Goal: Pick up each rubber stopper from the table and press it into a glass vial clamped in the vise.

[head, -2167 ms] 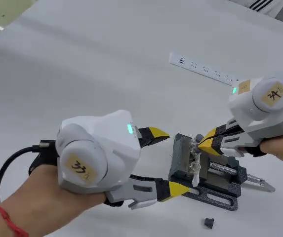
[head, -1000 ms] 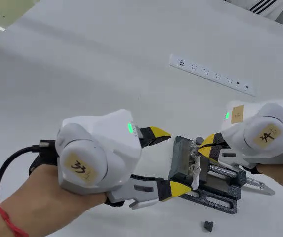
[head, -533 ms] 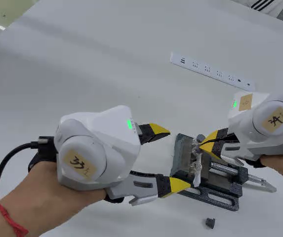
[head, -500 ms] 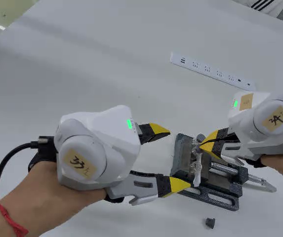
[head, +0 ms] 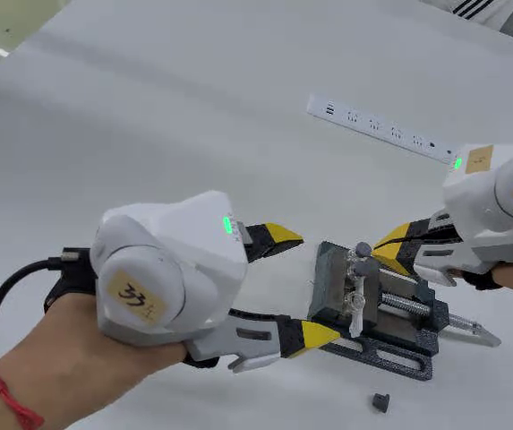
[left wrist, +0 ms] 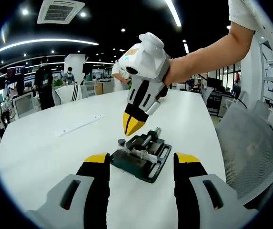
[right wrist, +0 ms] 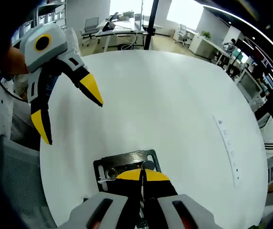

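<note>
A dark stopper (head: 363, 248) tops a glass vial (head: 360, 270) clamped in the vise (head: 332, 282). A second stopper (head: 380, 402) lies loose on the white desk (head: 193, 116) nearby. The right gripper (head: 383, 252), clenched empty, hovers just beside the vial. The left gripper (head: 314, 285) is released wide. A power strip (head: 381, 130) lies beyond, in a bright open office.

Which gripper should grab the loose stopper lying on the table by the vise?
Left, probably. The left gripper is open, with its lower jaw near the stopper; the right gripper is shut, above the vise.
</note>
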